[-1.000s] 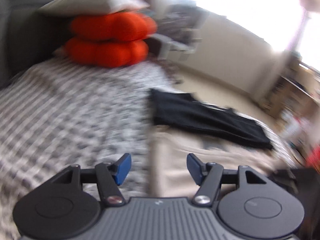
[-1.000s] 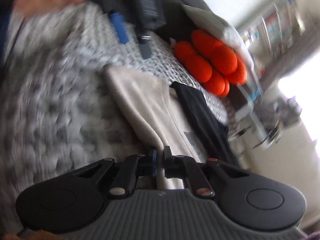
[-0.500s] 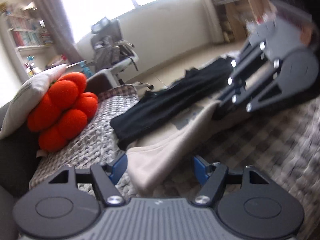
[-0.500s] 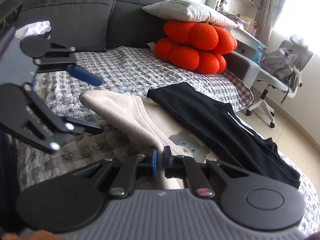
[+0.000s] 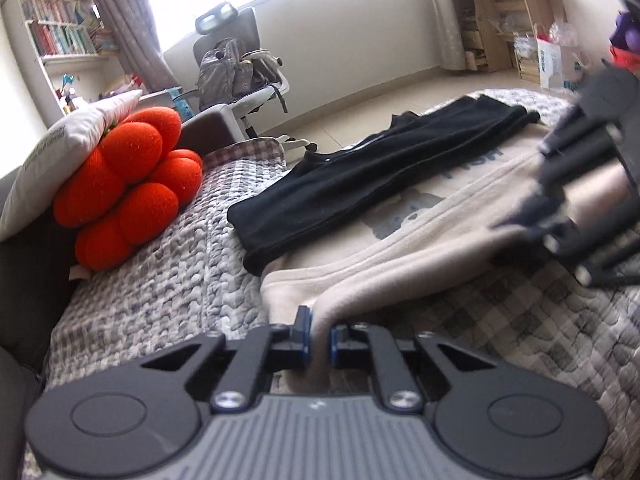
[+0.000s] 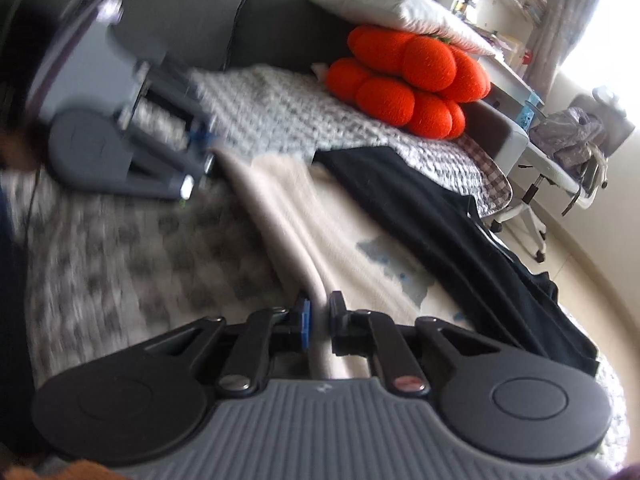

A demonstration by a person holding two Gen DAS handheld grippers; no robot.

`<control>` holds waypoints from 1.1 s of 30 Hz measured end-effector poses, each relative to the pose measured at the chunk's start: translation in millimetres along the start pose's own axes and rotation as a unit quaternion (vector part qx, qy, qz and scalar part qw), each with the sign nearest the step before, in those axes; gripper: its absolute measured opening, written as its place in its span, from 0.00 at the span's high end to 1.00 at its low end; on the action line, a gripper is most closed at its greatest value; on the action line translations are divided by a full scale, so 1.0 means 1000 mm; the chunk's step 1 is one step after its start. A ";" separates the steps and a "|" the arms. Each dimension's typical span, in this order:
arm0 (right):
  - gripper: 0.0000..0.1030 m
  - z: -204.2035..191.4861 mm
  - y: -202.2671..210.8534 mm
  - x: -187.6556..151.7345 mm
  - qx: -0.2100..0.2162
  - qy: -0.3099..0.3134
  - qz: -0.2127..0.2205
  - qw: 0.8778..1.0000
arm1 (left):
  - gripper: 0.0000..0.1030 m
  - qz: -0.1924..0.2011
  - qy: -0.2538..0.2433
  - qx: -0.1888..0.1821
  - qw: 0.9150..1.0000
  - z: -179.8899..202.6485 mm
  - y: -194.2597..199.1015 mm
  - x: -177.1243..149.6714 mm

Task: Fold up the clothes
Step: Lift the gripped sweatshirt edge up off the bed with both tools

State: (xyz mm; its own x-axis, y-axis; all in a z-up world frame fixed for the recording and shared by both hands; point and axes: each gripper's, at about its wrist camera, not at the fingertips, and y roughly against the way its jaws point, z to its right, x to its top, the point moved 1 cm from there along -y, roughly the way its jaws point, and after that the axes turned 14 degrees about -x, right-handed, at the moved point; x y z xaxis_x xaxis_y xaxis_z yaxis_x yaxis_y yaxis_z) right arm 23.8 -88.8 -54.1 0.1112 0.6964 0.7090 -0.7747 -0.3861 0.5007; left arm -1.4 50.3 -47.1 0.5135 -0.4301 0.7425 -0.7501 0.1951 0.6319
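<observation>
A cream garment (image 5: 420, 248) with a blue print lies on the grey checked cover (image 5: 160, 292), and a black garment (image 5: 372, 176) lies beside it on the far side. My left gripper (image 5: 318, 336) is closing, with a fold of the cream edge pinched between its blue pads. Cream cloth (image 6: 288, 208) also sits between the pads of my right gripper (image 6: 319, 320), whose jaws are easing open a little at the garment's other end. Each gripper shows blurred in the other's view: the right one (image 5: 560, 216), the left one (image 6: 200, 148). The black garment (image 6: 432, 216) touches neither gripper.
An orange lobed cushion (image 5: 128, 188) under a white pillow (image 5: 68, 148) sits at the sofa's far corner. A dark sofa back (image 6: 200, 8) rises behind. An office chair (image 5: 236, 76) with a bag stands on the floor past the cover's edge, with bookshelves along the walls.
My left gripper has shut onto the cream garment's edge, where its jaws stood wide before. The right gripper has shifted a little and its view has tilted, with the cream cloth still in it.
</observation>
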 end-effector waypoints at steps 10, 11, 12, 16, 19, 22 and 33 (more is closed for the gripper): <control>0.87 0.016 0.034 -0.061 -0.075 0.054 -0.040 0.995 | 0.91 0.002 0.033 -0.007 0.999 -0.006 0.001 0.003; 0.80 0.021 0.038 -0.067 -0.079 0.048 -0.045 0.995 | 0.91 0.001 0.034 -0.005 0.999 -0.007 0.002 0.002; 0.79 0.026 0.042 -0.073 -0.083 0.041 -0.049 0.994 | 0.91 0.001 0.035 -0.004 0.999 -0.007 0.002 0.002; 0.79 0.044 0.054 -0.096 -0.122 0.029 -0.075 0.989 | 0.91 0.001 0.042 -0.005 0.999 -0.009 0.003 0.003; 0.79 0.052 0.058 -0.106 -0.134 0.016 -0.084 0.987 | 0.91 -0.001 0.041 -0.004 0.999 -0.008 0.003 0.003; 0.79 0.053 0.060 -0.111 -0.143 0.021 -0.084 0.986 | 0.91 -0.002 0.042 -0.005 0.999 -0.008 0.003 0.003; 0.76 0.055 0.058 -0.126 -0.161 0.066 -0.075 0.982 | 0.91 -0.014 0.053 -0.010 0.998 -0.011 0.000 -0.001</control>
State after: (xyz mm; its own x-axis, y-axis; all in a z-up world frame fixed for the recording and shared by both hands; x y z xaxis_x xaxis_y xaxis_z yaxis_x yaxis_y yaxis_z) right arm -0.8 -232.4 -87.2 0.1739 0.8108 0.5588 -0.9145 -0.0775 0.3970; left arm 2.7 60.5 -45.1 0.5760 -0.3396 0.7436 -0.7271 0.2030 0.6559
